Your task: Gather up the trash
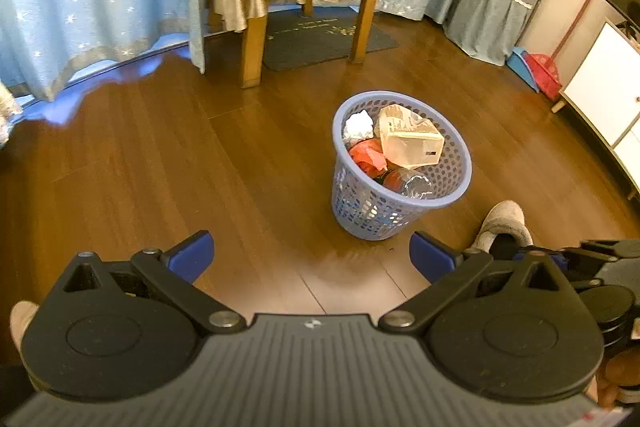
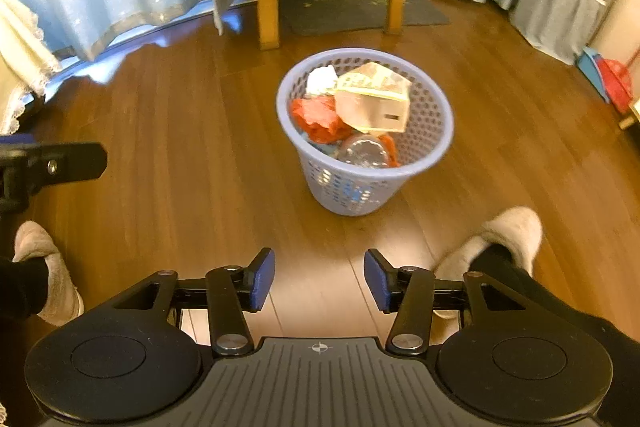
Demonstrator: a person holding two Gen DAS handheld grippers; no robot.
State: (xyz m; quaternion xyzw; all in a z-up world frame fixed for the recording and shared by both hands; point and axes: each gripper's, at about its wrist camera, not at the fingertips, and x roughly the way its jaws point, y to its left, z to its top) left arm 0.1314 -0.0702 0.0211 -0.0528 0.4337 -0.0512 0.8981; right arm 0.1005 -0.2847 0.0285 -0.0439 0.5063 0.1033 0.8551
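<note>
No lettering is coming through clearly enough to read. The dark floor mat (image 1: 320, 35) under the chair is showing a line of pale script, too small and blurred to make out. The cardboard box (image 2: 372, 103) in the laundry-style basket (image 2: 436, 131) is carrying printed marks and a dark label patch, likewise illegible.

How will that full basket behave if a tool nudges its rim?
The basket tapers to a narrow base and its load reaches the rim, so it may tip. Its perforated plastic wall probably flexes. On the glossy wood floor it could slide instead.
</note>
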